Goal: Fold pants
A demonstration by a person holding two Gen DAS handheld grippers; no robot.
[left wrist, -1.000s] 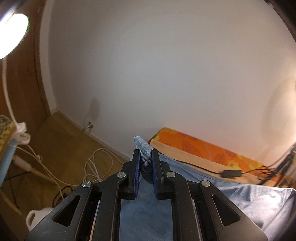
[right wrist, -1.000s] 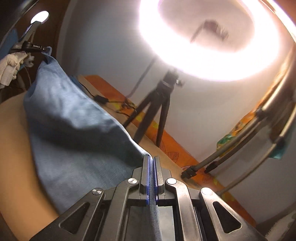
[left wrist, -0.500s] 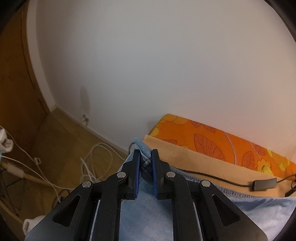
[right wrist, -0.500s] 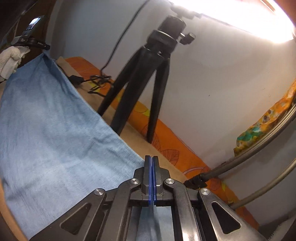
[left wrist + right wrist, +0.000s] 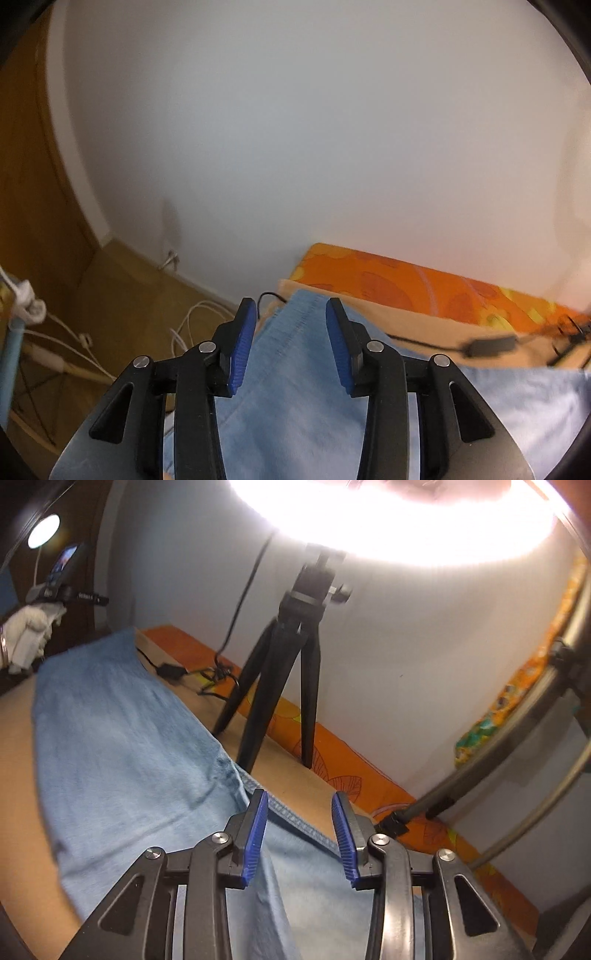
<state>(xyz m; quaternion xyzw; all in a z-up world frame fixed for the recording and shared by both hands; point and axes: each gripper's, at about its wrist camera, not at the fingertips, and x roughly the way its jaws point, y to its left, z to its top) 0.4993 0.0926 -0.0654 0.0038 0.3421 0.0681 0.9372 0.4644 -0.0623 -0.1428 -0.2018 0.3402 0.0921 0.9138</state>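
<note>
Light blue denim pants [image 5: 295, 398] lie flat on a tan surface [image 5: 417, 325]. In the left wrist view my left gripper [image 5: 291, 347] is open, its blue pads on either side of one hemmed corner of the pants, holding nothing. In the right wrist view the pants [image 5: 122, 746] stretch away to the left. My right gripper [image 5: 300, 834] is open over the stitched edge of the pants at the near end, holding nothing.
A black tripod [image 5: 284, 672] with a bright ring light stands on the surface by the wall. An orange patterned cloth [image 5: 424, 284] lines the wall edge. A black cable with an adapter [image 5: 487, 345] lies there. White cables [image 5: 192, 332] lie on the wooden floor to the left.
Both grippers were shut on the pants' edge and carried it down toward the wall side. Now both have opened and let go, and the pants lie flat.
</note>
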